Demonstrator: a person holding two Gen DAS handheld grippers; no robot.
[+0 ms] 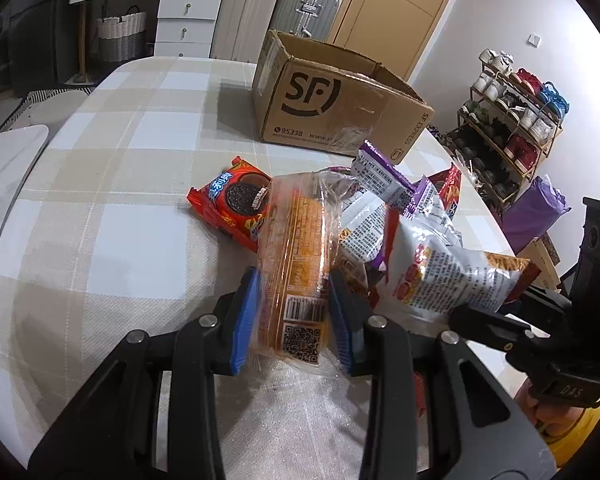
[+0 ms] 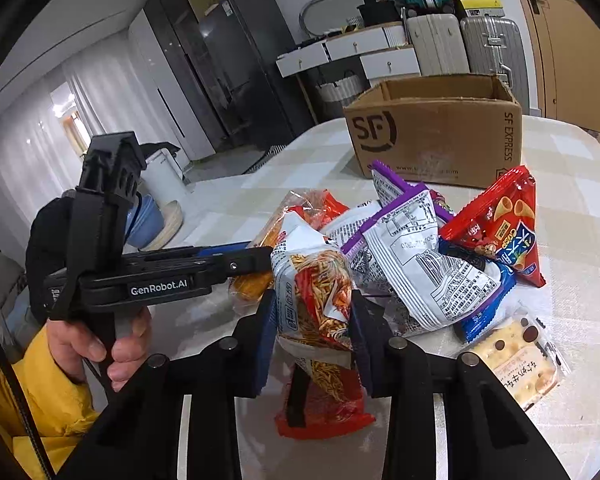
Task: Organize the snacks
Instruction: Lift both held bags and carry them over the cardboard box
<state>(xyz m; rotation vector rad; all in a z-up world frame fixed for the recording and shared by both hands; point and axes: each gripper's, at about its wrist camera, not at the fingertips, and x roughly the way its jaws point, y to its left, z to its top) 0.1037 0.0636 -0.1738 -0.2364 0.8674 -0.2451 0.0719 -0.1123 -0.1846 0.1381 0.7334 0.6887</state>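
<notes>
Left claw [image 1: 290,312] clamped on a clear-wrapped orange snack pack [image 1: 294,248], held above the checked counter [image 1: 120,184]. Right of it, the snack pile [image 2: 412,256] lies on the counter in front of the open cardboard box [image 2: 436,136]. Right claw [image 2: 312,320] clamped on a noodle-snack bag [image 2: 320,292] at the near edge of the pile.

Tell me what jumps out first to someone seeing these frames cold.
Both claws are shut on snacks: the left claw pinches a clear-wrapped orange packet, and the right claw grips a noodle-snack bag. Between them a heap of snack bags sits on the checked tablecloth. Behind it stands an open cardboard box marked SF.
</notes>
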